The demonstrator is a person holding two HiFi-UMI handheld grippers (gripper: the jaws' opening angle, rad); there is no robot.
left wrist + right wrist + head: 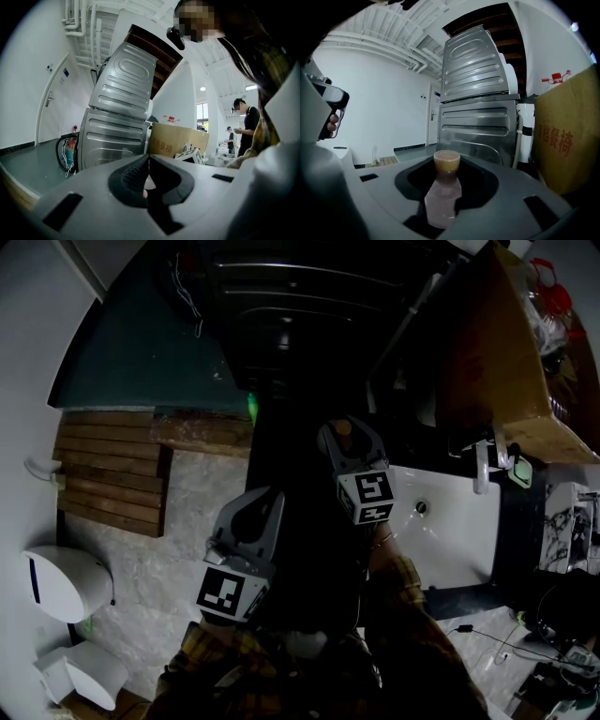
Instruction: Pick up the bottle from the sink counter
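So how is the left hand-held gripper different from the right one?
The right hand-held gripper clamps a brown-capped bottle; the left hand-held gripper holds nothing. The left's jaws are together; the right's stand apart round the bottle. Both are grey.

The bottle [442,197] stands between the right gripper [348,434] jaws.

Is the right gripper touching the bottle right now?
Touching. Right gripper view: the bottle stands upright between the right gripper's jaws, and both dark pads press against its sides with no gap.
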